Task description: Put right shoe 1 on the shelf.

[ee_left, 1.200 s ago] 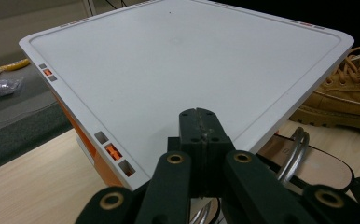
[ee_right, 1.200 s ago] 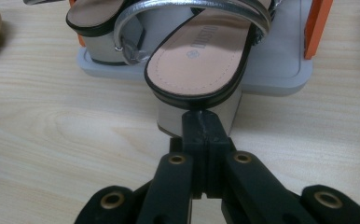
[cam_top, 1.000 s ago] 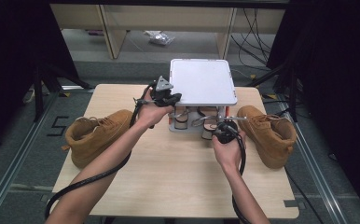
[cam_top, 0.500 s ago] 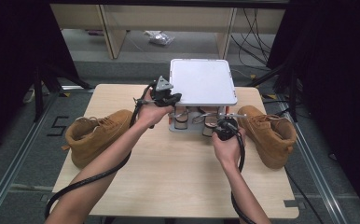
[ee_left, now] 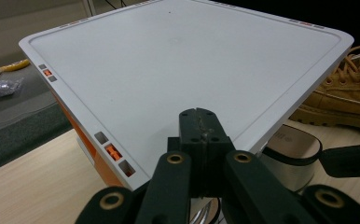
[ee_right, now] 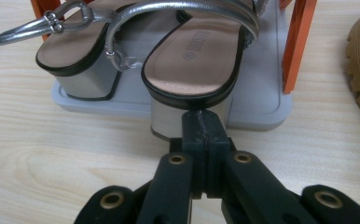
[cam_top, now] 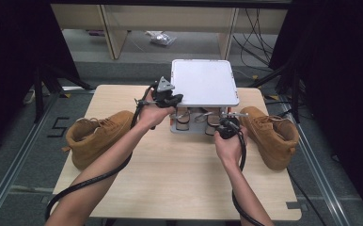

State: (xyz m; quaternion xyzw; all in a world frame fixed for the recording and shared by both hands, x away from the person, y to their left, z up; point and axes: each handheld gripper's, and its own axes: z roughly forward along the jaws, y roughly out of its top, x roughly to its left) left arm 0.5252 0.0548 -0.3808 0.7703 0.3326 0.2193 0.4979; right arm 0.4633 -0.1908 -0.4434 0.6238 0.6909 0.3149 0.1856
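Reaching: I bring my right tool (ee_right: 200, 122), jaws pressed together and holding nothing, up to the heel of the right sandal (ee_right: 194, 70) on the rack's (cam_top: 203, 84) lower tray (ee_right: 262, 105).
Left tool (ee_left: 199, 122): closed and empty too, it hovers over the rack's white top near its front corner.
Sandals: both sit under the top, heels toward me; the left sandal (ee_right: 75, 60) lies beside the right one.
Boots: one boot (cam_top: 102, 136) at each side, well apart from the rack.
Advice: I should spread the right jaws before the heel, then clamp squarely across it.
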